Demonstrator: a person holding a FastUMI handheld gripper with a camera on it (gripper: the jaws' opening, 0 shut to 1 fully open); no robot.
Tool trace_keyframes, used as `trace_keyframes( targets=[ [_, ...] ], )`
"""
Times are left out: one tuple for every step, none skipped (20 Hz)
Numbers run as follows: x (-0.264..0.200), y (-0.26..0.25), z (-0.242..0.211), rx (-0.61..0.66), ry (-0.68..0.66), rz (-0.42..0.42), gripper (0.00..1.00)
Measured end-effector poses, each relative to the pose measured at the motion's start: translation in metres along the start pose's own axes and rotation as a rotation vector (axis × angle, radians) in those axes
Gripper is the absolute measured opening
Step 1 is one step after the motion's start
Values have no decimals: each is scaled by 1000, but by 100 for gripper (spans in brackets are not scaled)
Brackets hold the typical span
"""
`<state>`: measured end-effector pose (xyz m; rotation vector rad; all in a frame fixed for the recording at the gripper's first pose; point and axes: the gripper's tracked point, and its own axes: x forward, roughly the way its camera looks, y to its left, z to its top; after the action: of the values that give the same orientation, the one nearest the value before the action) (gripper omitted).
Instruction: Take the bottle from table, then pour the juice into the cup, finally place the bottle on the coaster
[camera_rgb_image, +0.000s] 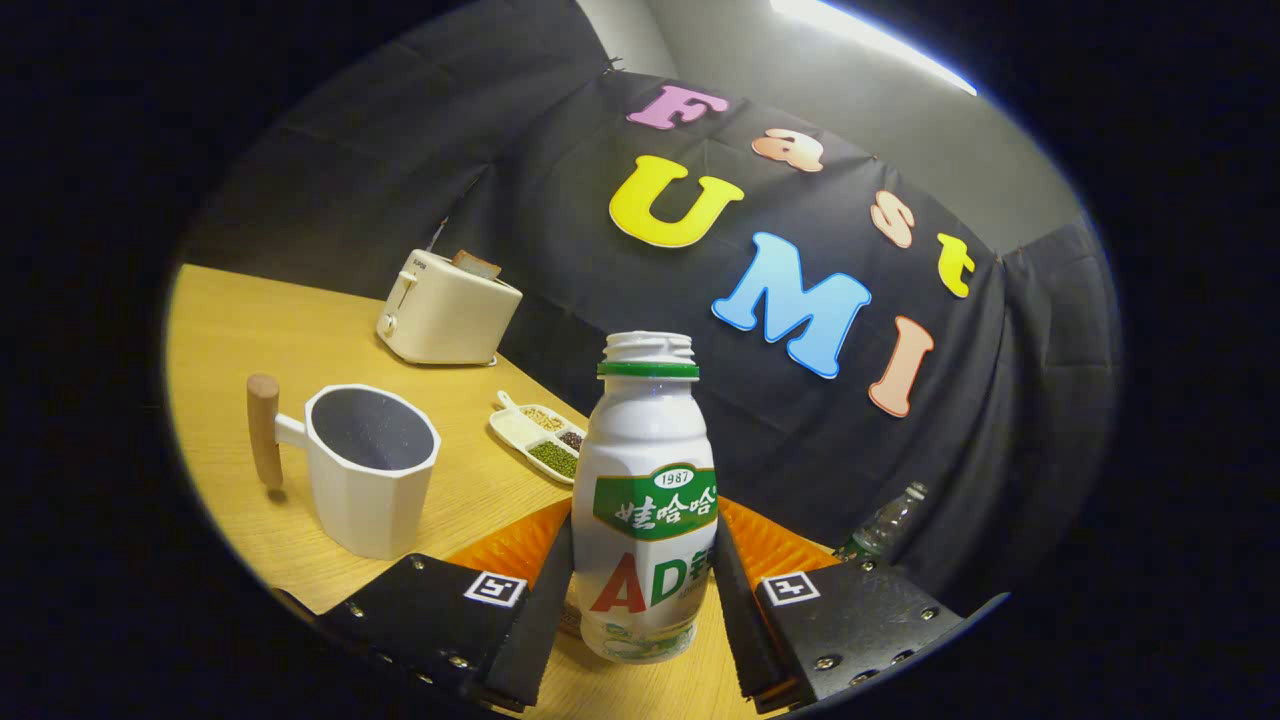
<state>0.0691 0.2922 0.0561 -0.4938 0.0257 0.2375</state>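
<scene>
Tool (640, 600) fingers flanking upright bottle (645, 500), seemingly gripping, cup (370, 470) beside

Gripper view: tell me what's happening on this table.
A person's handheld tool is shut on a small white bottle, uncapped and upright, with both fingers pressing its sides. A white cup with a wooden handle stands nearby on the wooden table, seemingly empty. Pouring hasn't begun. Beyond sit a toaster and a divided dish of beans.

The bottle (646, 500) fills the gap between the gripper (640, 600) fingers. Bare table (300, 320) lies between the cup (370, 470) and the toaster (445, 308). A seed tray (540, 437) stands just beyond.
</scene>
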Motion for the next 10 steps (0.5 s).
trace_keyframes(
  targets=[
    [2, -1, -1, 32, -1, 0, 71],
    [1, -2, -2, 62, -5, 3, 71],
    [2, -4, 0, 102, -9, 9, 71],
    [5, -6, 2, 140, -12, 12, 71],
    [8, -7, 3, 179, -18, 18, 71],
    [10, -8, 3, 211, -17, 17, 71],
    [10, -8, 2, 235, -15, 14, 71],
    [12, -10, 1, 262, -19, 11, 71],
    [13, -13, 0, 284, -23, 9, 71],
    [17, -15, -1, 306, -24, 3, 71]
  ],
)
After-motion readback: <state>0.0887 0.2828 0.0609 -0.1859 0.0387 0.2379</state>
